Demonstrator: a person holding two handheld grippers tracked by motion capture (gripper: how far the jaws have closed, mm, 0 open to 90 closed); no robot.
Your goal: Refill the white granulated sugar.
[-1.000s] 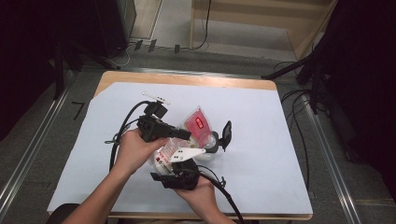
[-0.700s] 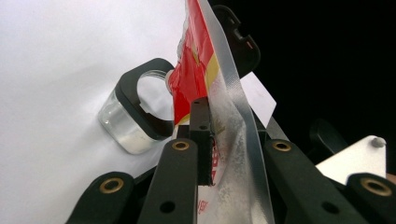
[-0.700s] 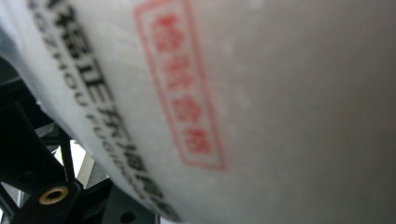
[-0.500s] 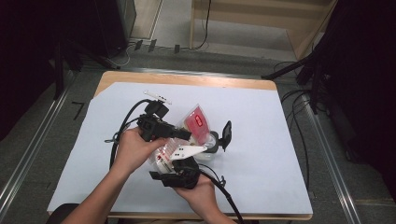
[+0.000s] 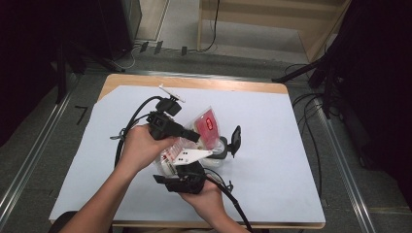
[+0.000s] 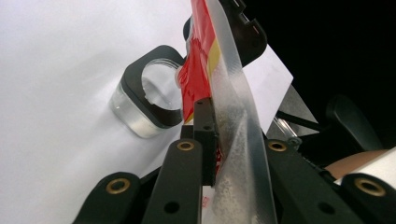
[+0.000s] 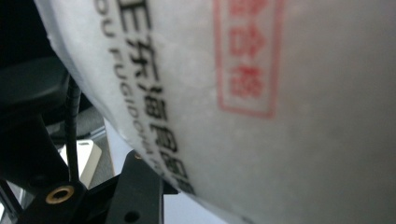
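— Two grippers, one packet? Start at the left.

— Left gripper (image 5: 197, 137) is clamped on the plastic packet (image 5: 206, 127); in the left gripper view its jaws have just been closing, pads pinching the packet's clear sealed edge (image 6: 233, 116), red print above.

— Where's the packet?

— Lifted over the white sheet (image 5: 291, 145), mid-table, between both hands.

— And further right?

— Clear container with a black lid (image 5: 224, 148) stands on the sheet just beside the packet. Right gripper (image 5: 182, 178) sits below it; the packet's printed white face presses close against its camera, but whether it grips, I cannot tell.
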